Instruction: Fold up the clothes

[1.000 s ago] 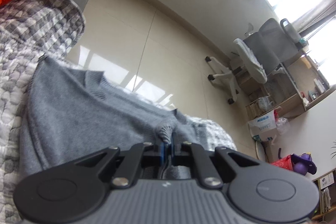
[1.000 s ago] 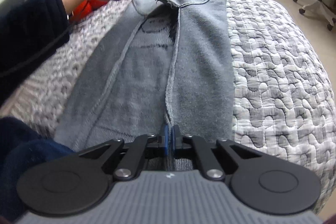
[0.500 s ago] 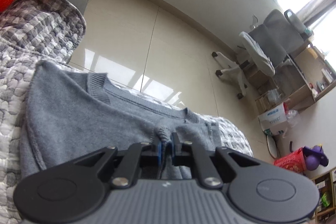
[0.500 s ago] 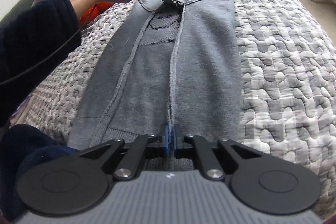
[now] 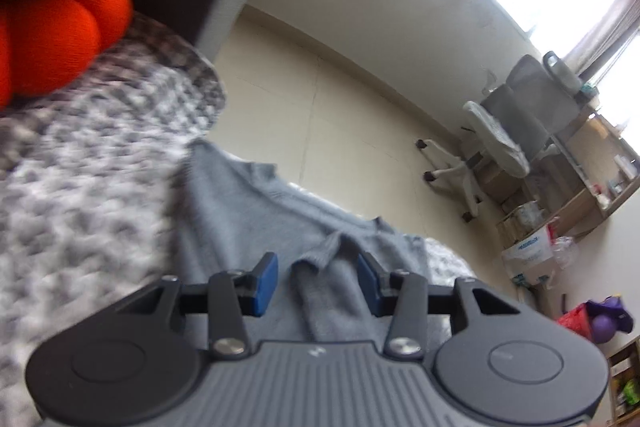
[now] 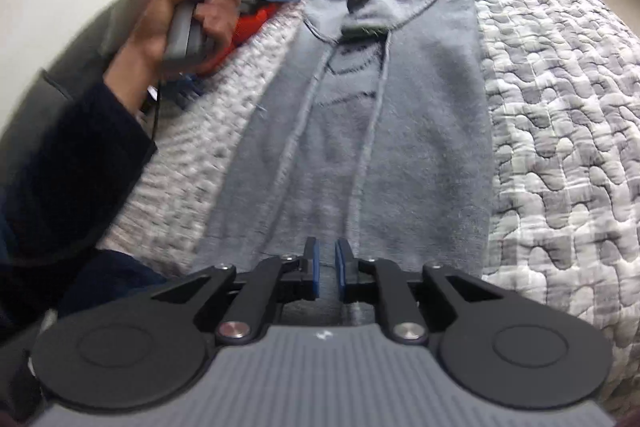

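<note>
Two blue pads of my left gripper (image 5: 316,283) are spreading, a ridge of the grey sweater (image 5: 248,227) loose between them at its collar end (nothing gripped), so dragging away could tug it askew. Through my right gripper (image 6: 327,269), jaws part slightly over the near hem, pinching nothing; the sweater lies lengthwise on the quilted bed (image 6: 560,127), where released flaps may spring open.

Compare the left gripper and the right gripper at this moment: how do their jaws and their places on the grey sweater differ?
The left gripper has its jaws spread wide and opening, a fold of the grey sweater lying loose between them; the right gripper shows only a narrow gap, also opening. The left gripper is at the collar end, the right gripper at the hem end. Both have blue pads and press on nothing.
</note>
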Available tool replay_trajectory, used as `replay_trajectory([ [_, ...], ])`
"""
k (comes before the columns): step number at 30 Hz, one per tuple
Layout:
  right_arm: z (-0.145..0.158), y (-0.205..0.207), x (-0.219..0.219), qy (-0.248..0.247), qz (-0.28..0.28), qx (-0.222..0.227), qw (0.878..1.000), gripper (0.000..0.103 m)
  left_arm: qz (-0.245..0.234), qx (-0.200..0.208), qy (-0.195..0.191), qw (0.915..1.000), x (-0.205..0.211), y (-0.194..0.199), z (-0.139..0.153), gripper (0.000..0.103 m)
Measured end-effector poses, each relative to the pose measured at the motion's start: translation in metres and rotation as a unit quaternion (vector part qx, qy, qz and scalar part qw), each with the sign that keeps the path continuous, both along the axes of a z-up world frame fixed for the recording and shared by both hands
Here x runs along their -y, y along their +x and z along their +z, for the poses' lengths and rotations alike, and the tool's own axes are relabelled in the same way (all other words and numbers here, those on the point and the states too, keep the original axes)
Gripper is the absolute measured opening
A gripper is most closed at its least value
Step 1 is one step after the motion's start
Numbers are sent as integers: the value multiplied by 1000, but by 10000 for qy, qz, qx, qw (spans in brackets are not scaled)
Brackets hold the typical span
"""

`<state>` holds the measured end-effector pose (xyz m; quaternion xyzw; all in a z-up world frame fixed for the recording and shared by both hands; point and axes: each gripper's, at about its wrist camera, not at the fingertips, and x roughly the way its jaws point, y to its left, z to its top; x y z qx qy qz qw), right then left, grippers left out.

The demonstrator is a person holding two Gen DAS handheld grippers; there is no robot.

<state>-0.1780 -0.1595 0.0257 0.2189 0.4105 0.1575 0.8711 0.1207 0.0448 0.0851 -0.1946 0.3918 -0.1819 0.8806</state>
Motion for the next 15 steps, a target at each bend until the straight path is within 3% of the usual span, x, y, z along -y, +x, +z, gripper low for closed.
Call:
replay_trajectory([
  [5, -6, -7, 1, -376, -88, -142, 9992, 16, 121, -137, -21, 9998, -24, -40, 0, 45],
  [9, -3, -17, 12, -589, -244, -56, 9980, 18, -191, -178, 36, 9997, -21, -76, -5, 46],
  [11, -4, -24, 9, -603, 15, -81, 9981, 18, -378, -253, -12, 9990, -16, -88, -10, 46],
  [12, -5, -27, 6, -566, 175, -94, 9982, 26, -469, -287, -28, 9985, -13, -94, -13, 46],
  [13, -7, -28, 3, -597, 231, -84, 9979, 45, -553, -305, -18, 9980, -7, -99, -16, 46],
  [15, -12, -29, -5, -657, 344, -64, 9972, 53, -731, -319, 73, 9968, 4, -103, -24, 46],
])
